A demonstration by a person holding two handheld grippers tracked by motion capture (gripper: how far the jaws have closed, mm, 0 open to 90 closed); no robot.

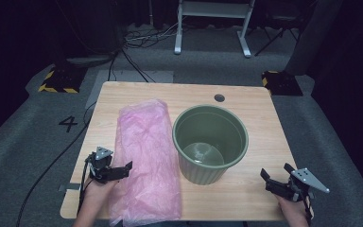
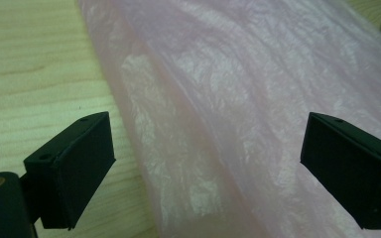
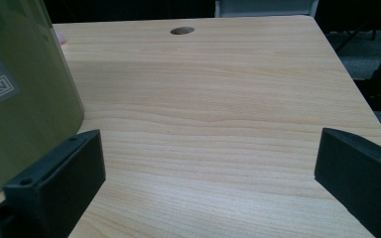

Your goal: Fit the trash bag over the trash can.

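left gripper point(image 1: 123, 169) jaws spread, over pink bag point(image 1: 146, 161) left edge.

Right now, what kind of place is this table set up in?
Probably a lab or recording studio rather than a home: a lone wooden table stands on grey carpet amid dark surroundings, with cables running across the floor and yellow-and-black striped base blocks flanking it.

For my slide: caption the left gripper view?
Open left tongs poised over the edge of a crinkled pink plastic bag on a wooden table.
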